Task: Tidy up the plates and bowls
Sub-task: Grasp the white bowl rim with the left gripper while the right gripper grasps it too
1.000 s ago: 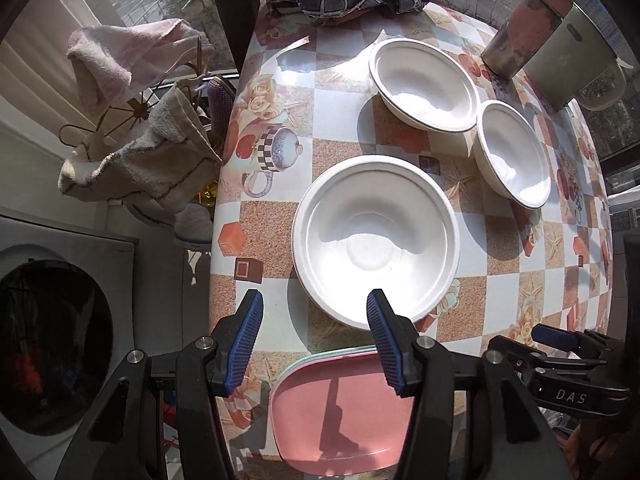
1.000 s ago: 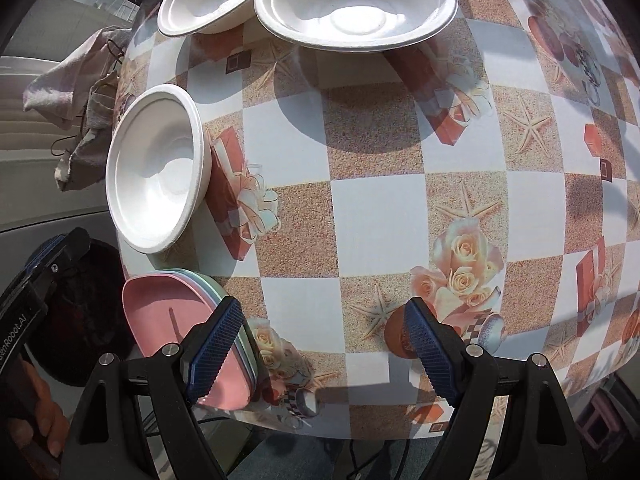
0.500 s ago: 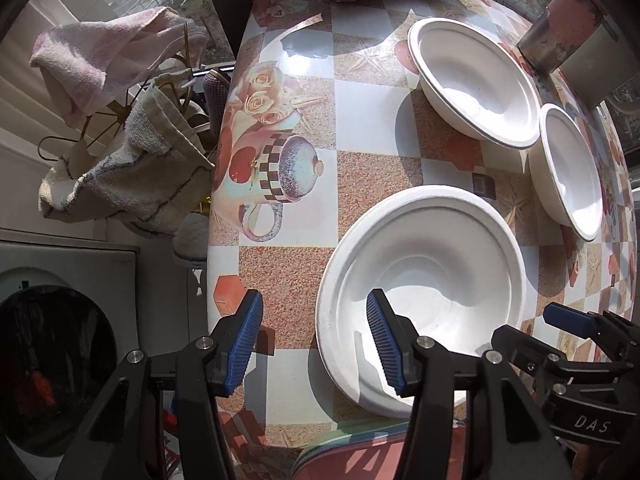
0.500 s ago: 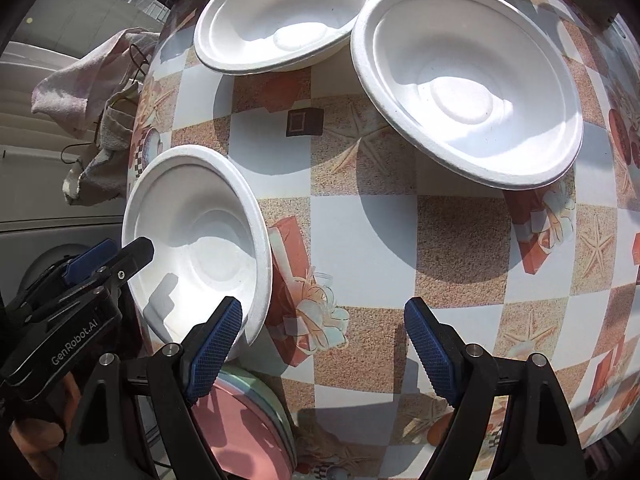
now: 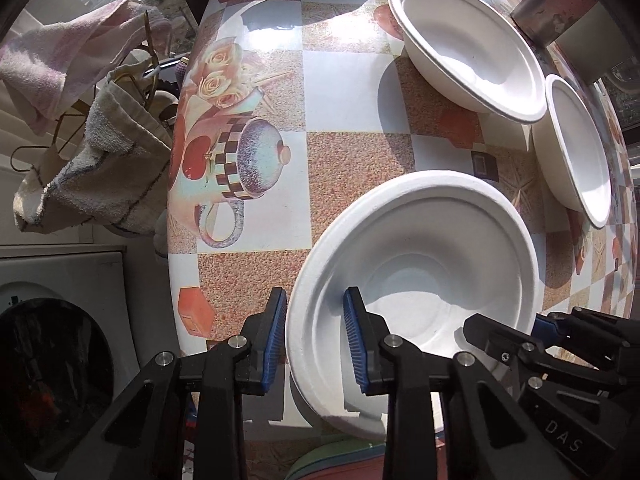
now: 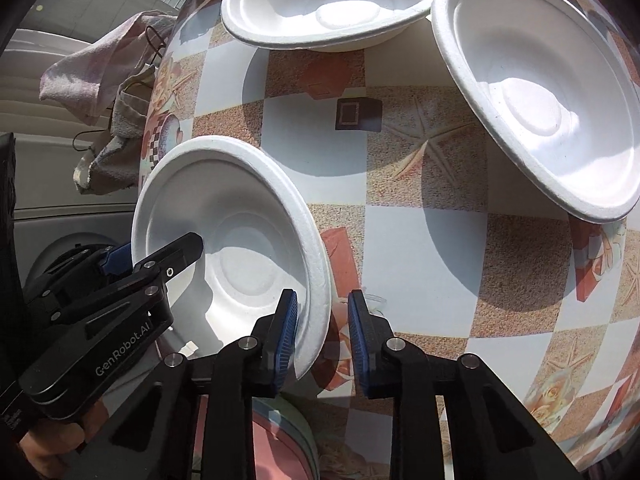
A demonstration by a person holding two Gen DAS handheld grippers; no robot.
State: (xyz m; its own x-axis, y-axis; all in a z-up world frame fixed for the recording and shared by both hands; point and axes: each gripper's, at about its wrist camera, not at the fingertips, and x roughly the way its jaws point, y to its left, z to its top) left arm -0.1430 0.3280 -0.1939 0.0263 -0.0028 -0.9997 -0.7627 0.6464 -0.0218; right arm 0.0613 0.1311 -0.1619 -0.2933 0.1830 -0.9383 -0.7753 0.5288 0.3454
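Note:
Three white bowls stand on the patterned table point(image 5: 352, 152). My left gripper point(image 5: 316, 300) is shut on the left rim of the nearest bowl point(image 5: 420, 264), one pad outside and one inside. My right gripper point(image 6: 322, 300) straddles the opposite rim of that same bowl point(image 6: 240, 240); its jaws are closing, with the rim between the pads. Each gripper shows in the other's view: the right gripper point(image 5: 510, 324) and the left gripper point(image 6: 154, 250). Two more white bowls point(image 5: 472, 40) point(image 5: 580, 144) sit farther back, touching. A stack of plates with a pink one on top point(image 6: 280, 448) lies at the near edge under the grippers.
Towels point(image 5: 92, 152) hang on a rack off the table's left edge, above a washing machine point(image 5: 52, 360). A rusty container point(image 5: 560, 8) stands at the far right behind the bowls. A person's hand point(image 6: 40, 456) holds the left gripper.
Both grippers moved forward and down, from over the pink plates to the nearest bowl. Their jaws went from wide apart to closed on its opposite rims.

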